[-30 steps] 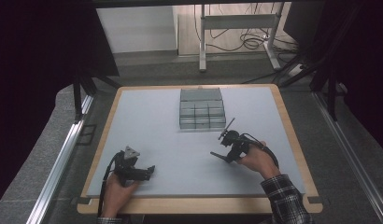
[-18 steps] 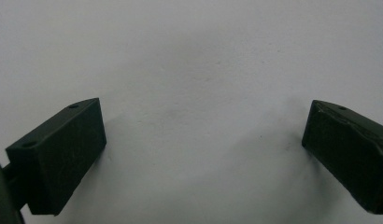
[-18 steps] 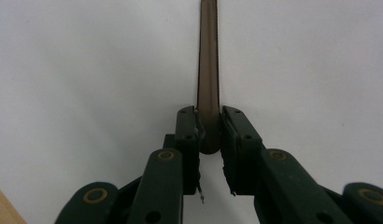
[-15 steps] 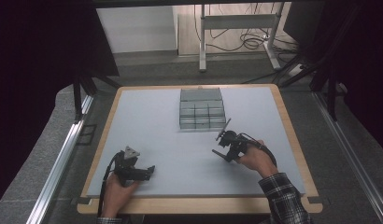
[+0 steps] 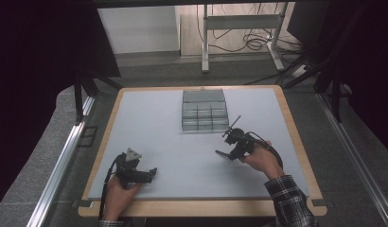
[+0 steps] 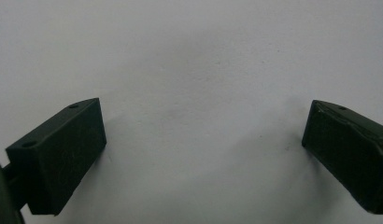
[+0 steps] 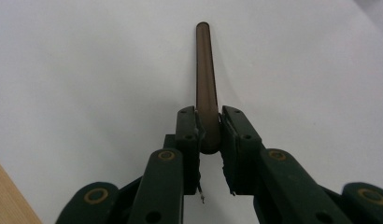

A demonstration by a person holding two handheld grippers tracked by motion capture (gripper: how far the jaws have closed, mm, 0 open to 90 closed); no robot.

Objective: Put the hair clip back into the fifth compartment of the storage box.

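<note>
My right gripper (image 7: pixel 209 135) is shut on the near end of a slim brown rod (image 7: pixel 206 70), which runs straight away from the jaws over the pale table. In the high view the right gripper (image 5: pixel 228 150) sits right of centre, held by a hand in a checked sleeve. The left gripper (image 5: pixel 152 172) rests low on the table near the front left, and its grey three-cornered plate (image 5: pixel 132 154) faces up. In its own view the left gripper (image 6: pixel 203 140) stands open, with bare table between the jaws.
A grey box (image 5: pixel 205 116) with several compartments sits at the back centre of the table. The table (image 5: pixel 149 123) has a wooden rim (image 5: pixel 201 207) all round. A strip of that wooden rim (image 7: pixel 7 196) shows beside the right gripper.
</note>
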